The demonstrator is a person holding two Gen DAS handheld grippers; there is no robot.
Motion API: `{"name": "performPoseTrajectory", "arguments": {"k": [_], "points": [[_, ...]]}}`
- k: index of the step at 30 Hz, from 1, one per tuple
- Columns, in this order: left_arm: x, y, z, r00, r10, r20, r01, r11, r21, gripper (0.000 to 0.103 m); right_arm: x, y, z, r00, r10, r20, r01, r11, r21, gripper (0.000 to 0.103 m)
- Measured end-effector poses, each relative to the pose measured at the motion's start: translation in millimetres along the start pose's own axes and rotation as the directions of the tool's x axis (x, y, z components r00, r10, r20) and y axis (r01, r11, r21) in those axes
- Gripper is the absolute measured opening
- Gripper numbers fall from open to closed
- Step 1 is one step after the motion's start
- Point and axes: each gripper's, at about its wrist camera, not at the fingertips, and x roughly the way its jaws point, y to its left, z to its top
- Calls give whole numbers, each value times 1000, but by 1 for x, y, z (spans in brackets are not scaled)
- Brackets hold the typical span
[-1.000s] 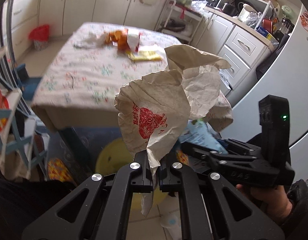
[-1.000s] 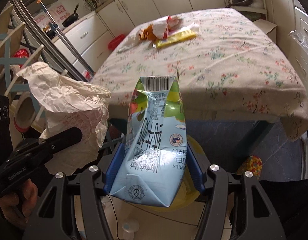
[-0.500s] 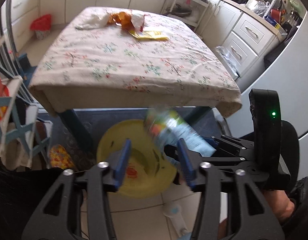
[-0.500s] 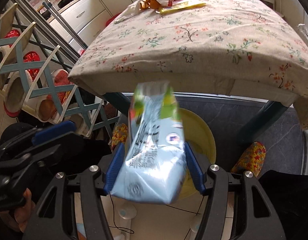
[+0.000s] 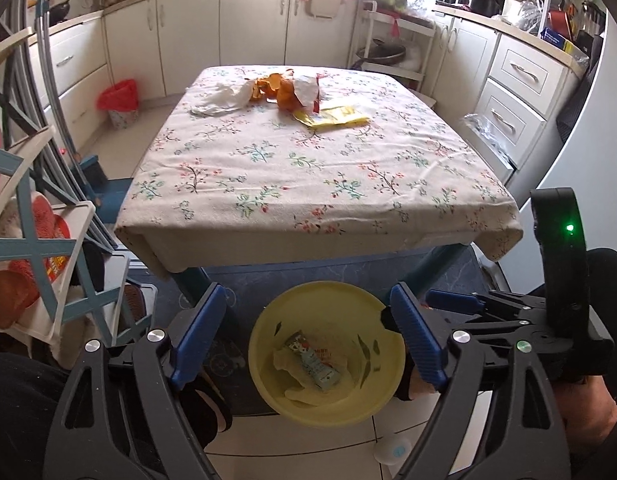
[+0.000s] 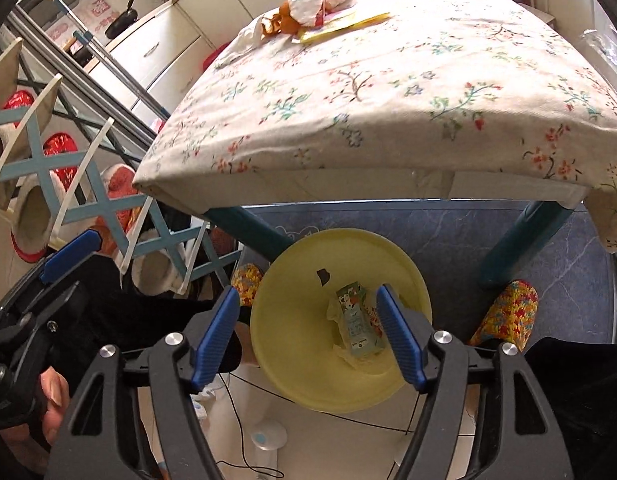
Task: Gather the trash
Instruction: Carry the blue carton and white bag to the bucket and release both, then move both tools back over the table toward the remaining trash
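Note:
Below the near table edge, a yellow bin [image 5: 268,320] [image 6: 292,320] stands on the floor. A milk carton [image 5: 313,361] [image 6: 356,320] lies in it on crumpled paper [image 5: 288,364]. My left gripper [image 5: 308,336] hangs over the bin, jaws opening, nothing between the blue pads. My right gripper [image 6: 308,332] is also above the bin, jaws opening and empty. On the far part of the table lie orange peels [image 5: 284,88] [image 6: 282,20], a white tissue [image 5: 220,98], a yellow wrapper [image 5: 332,116] [image 6: 344,24] and a white-and-red wrapper [image 5: 308,88] [image 6: 308,6].
The floral-cloth table [image 5: 308,184] [image 6: 388,92] overhangs the bin, with teal legs [image 6: 520,240] on either side. A blue-and-white shoe rack [image 5: 32,248] [image 6: 68,184] stands at the left. A colourful slipper [image 6: 508,312] lies right of the bin. A red-lined bin [image 5: 118,102] sits by the far cabinets.
The crumpled paper bag has left my left gripper and the milk carton my right one; both now lie in the yellow bin. Both sets of jaws have widened.

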Motion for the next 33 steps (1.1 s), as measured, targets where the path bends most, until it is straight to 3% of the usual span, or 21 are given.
{"name": "performPoseTrajectory", "arguments": {"k": [26,33], "points": [[-1,4,5,999,34,37,-34,999,-20,81,-7,0,6,999,-15,49,15,1000,5,73],[-3,10,7,997,45,55,-42,998,-48,81,-19,10,7,993,-34,117,40,998,-51,73]]}}
